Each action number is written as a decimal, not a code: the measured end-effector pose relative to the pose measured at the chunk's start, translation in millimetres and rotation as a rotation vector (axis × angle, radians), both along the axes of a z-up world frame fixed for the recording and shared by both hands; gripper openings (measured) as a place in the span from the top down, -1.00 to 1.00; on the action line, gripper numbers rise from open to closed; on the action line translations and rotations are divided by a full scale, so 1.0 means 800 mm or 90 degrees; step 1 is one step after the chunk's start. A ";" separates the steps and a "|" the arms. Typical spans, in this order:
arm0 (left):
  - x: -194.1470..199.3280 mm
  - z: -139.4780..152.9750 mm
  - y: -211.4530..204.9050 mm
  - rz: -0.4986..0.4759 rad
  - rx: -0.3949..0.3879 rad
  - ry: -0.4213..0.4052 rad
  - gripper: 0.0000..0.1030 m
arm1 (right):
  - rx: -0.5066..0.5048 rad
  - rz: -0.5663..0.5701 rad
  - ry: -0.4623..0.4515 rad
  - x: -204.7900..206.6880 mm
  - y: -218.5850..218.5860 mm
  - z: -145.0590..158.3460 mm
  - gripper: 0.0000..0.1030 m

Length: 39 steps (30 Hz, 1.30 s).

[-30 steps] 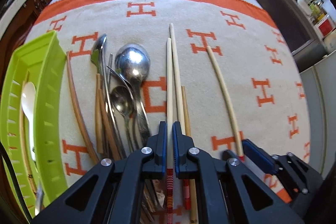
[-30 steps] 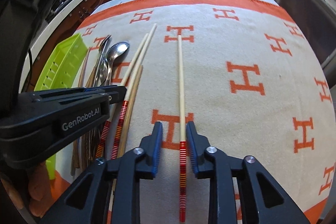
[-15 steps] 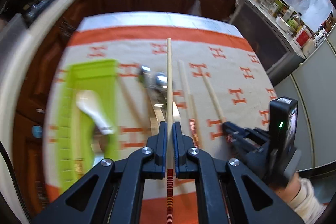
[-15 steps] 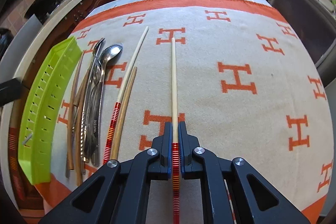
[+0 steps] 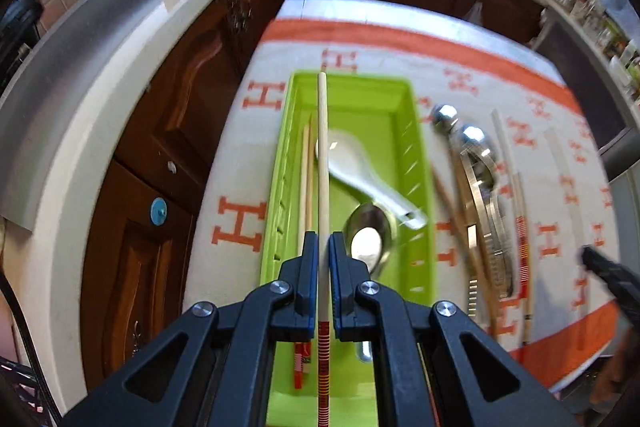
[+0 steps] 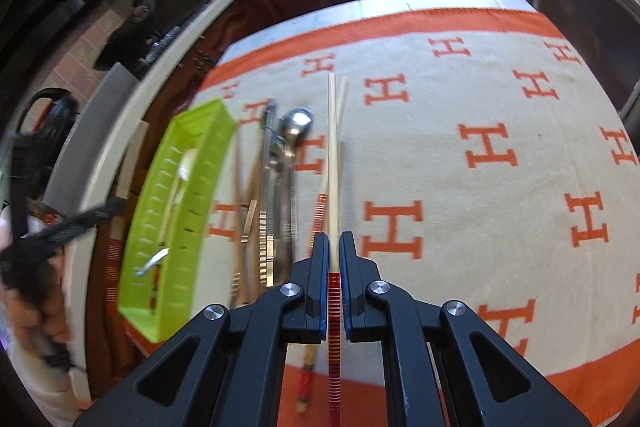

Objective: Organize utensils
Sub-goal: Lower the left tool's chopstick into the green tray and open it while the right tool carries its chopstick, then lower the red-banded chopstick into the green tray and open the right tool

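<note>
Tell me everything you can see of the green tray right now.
The green tray is a long, bright lime plastic bin with slotted side walls, lying flat on the H-patterned cloth near its left edge. Inside lie a white ceramic spoon, a metal spoon and thin chopsticks. The left gripper holds a chopstick above it.

Two wrist views, shared tray (image 5: 420,163)

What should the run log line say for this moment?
left hand-held gripper: chopstick above green tray | right hand-held gripper: second chopstick above cloth
</note>
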<state>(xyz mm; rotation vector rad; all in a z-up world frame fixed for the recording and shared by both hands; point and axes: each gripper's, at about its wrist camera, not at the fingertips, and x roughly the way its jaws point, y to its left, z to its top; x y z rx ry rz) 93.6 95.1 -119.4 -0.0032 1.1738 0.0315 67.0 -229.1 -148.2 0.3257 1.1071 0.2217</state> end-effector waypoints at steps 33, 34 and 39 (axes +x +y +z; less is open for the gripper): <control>-0.068 0.039 0.103 0.102 -0.044 -0.105 0.17 | 0.062 0.096 0.086 0.078 0.250 0.046 0.90; -0.069 0.037 0.106 0.105 -0.045 -0.105 0.17 | 0.057 0.095 0.090 0.083 0.258 0.037 0.90; -0.068 0.027 0.116 0.112 -0.058 -0.098 0.17 | 0.019 0.099 0.110 0.095 0.290 0.004 0.88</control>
